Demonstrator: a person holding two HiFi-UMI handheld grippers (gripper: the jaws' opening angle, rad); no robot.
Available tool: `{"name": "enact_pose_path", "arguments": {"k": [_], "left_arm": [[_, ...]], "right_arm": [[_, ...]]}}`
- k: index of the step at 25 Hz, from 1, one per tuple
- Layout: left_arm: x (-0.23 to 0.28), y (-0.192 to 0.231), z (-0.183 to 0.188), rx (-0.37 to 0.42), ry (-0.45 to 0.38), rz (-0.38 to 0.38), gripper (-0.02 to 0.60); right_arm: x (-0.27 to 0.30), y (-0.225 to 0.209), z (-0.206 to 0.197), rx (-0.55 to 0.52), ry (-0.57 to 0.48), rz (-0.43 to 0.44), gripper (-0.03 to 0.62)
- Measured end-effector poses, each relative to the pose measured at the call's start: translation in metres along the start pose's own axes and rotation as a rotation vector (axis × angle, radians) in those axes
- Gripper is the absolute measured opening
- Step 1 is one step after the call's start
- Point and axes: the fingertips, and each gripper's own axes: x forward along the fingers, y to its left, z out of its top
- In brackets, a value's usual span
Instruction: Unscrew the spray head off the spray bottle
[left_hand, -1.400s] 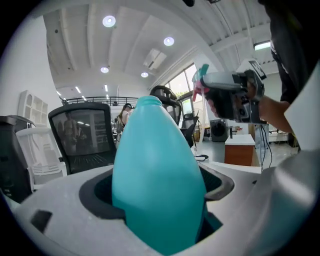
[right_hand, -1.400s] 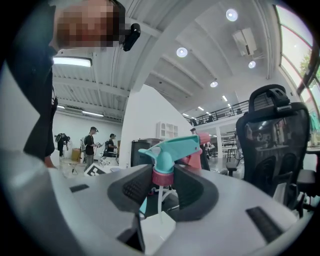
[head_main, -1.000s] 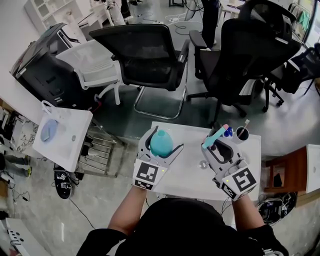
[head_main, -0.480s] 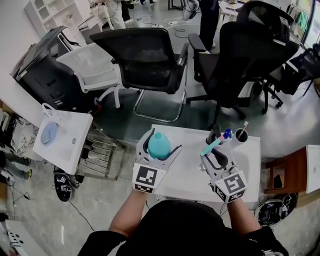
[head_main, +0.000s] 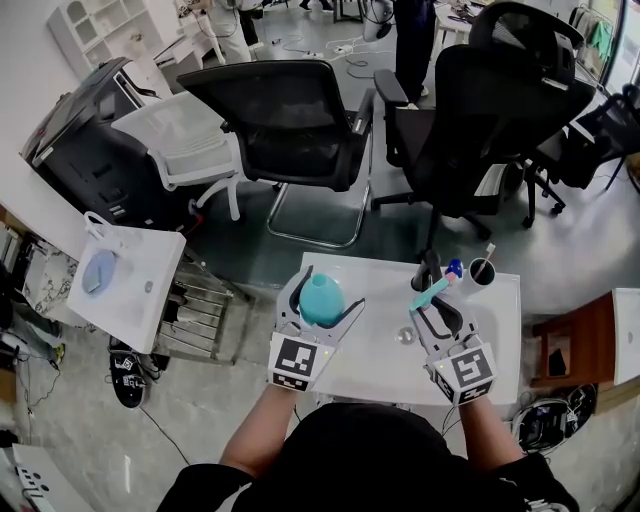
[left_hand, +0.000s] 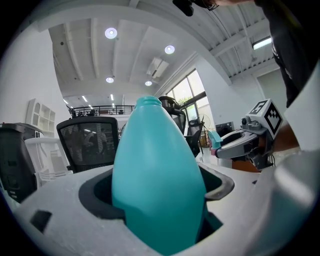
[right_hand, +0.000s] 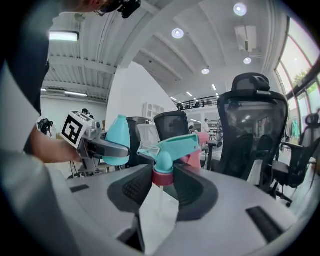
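Observation:
The teal spray bottle (head_main: 322, 297) (left_hand: 157, 185) stands upright with its neck bare, and my left gripper (head_main: 320, 305) (left_hand: 160, 200) is shut on its body. The spray head (head_main: 433, 291) (right_hand: 172, 150), teal with a red collar and a clear dip tube, is off the bottle. My right gripper (head_main: 436, 312) (right_hand: 161, 185) is shut on its collar. In the right gripper view the bottle (right_hand: 117, 140) shows at the left, apart from the head. Both grippers hang over the small white table (head_main: 385, 345).
A black cup (head_main: 484, 269) and a blue-topped item (head_main: 455, 267) stand at the table's far right corner. A small clear object (head_main: 406, 336) lies between the grippers. Two black office chairs (head_main: 290, 110) stand beyond the table, a white side table (head_main: 125, 280) to the left.
The right gripper with the spray head has drawn slightly left and nearer to me. The left gripper and bottle shifted only a little.

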Motion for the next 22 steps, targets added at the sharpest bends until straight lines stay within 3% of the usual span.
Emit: {"name": "enact_pose_path", "arguments": {"k": [22], "left_arm": [[-0.003,-0.003,-0.011,-0.017,0.022,-0.002,0.454]], "right_arm": [[-0.001,-0.004,0.015,-0.020,-0.023,-0.021,0.135]]}}
